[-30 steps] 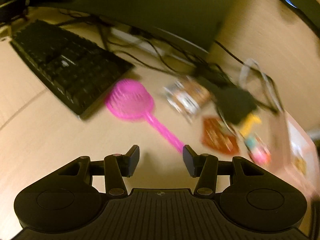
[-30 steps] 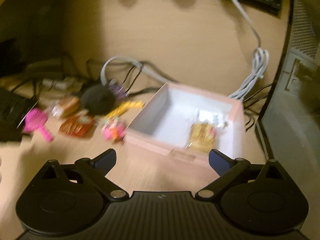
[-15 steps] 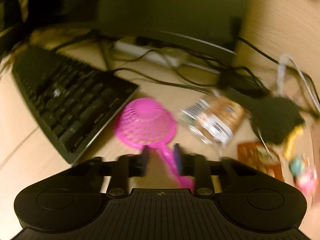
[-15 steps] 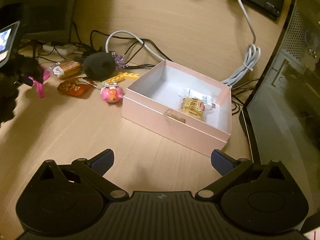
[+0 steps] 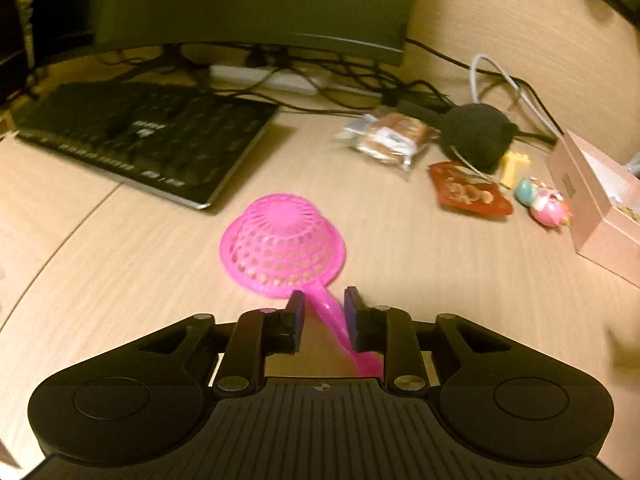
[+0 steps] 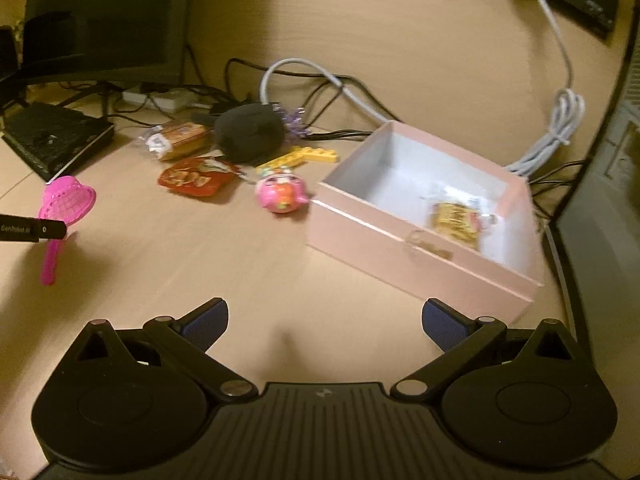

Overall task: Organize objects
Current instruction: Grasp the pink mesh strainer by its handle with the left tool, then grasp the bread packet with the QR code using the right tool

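Observation:
My left gripper [image 5: 323,312] is shut on the handle of a pink toy strainer [image 5: 282,248], whose basket faces down just above the desk; the strainer also shows at the far left of the right wrist view [image 6: 66,202]. My right gripper [image 6: 325,322] is open and empty over the desk, in front of an open pink box [image 6: 404,256] that holds a yellow snack packet [image 6: 456,220]. Left of the box lie a pink round toy [image 6: 280,194], a yellow brick [image 6: 304,156], a red snack packet [image 6: 196,178], a black plush [image 6: 248,134] and a wrapped bread packet [image 6: 176,142].
A black keyboard [image 5: 144,140] lies at the left under a monitor [image 5: 256,0]. Black and grey cables [image 6: 320,80] run along the back of the desk. A computer tower [image 6: 612,184] stands to the right of the box.
My left gripper closed on the strainer's handle and lifted it toward the near side of the desk. My right gripper stayed open and shifted a little in front of the box.

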Available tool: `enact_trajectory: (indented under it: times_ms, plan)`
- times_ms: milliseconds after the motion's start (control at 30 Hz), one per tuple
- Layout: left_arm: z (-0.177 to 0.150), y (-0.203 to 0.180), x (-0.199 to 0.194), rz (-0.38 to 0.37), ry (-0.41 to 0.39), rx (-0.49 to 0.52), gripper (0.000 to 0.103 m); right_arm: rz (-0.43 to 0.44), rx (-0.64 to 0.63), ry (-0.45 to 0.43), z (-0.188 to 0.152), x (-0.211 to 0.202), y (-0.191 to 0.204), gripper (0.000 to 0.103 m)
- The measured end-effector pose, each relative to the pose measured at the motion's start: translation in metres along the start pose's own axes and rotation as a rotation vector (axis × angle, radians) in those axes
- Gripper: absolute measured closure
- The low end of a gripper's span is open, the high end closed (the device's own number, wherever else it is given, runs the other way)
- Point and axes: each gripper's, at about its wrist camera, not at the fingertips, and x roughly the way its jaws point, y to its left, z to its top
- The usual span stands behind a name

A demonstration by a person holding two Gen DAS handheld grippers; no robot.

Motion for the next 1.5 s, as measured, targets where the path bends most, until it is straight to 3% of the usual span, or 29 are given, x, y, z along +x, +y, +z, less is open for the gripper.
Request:
enact_trajectory:
  times_ms: [267, 333, 400, 600, 867, 1133, 1233, 1333, 1500]
  plan:
    - [0.009, 0.003, 0.005, 0.029, 0.042, -0.066, 0.074, 0.070, -0.015, -0.010, 0.003, 0.002, 0.023, 0.000]
    - [0.012, 0.003, 0.007, 0.042, 0.054, -0.079, 0.086, 0.092, -0.010, -0.007, 0.007, 0.004, 0.028, 0.000]
    - [0.013, 0.006, 0.007, 0.029, 0.064, -0.077, 0.087, 0.111, -0.011, -0.012, 0.016, 0.007, 0.034, 0.000]
    - [-0.001, 0.018, -0.010, -0.034, 0.084, 0.015, 0.087, 0.185, 0.047, -0.040, 0.064, 0.027, 0.058, 0.000]
    - [-0.006, 0.059, -0.022, -0.106, 0.100, -0.035, 0.087, 0.231, 0.065, 0.023, 0.150, 0.110, 0.127, 0.000]
    - [-0.009, 0.074, -0.023, -0.190, 0.095, -0.012, 0.087, 0.114, 0.182, 0.148, 0.192, 0.204, 0.162, 0.001]
    - [-0.008, 0.074, -0.021, -0.207, 0.090, 0.023, 0.087, 0.120, 0.187, 0.171, 0.193, 0.217, 0.163, 0.023]
    - [-0.009, 0.072, -0.020, -0.211, 0.076, 0.072, 0.087, 0.152, 0.151, 0.171, 0.187, 0.202, 0.162, 0.046]
    - [-0.005, 0.067, -0.014, -0.234, 0.070, 0.118, 0.087, 0.203, 0.113, 0.144, 0.157, 0.137, 0.147, 0.047]
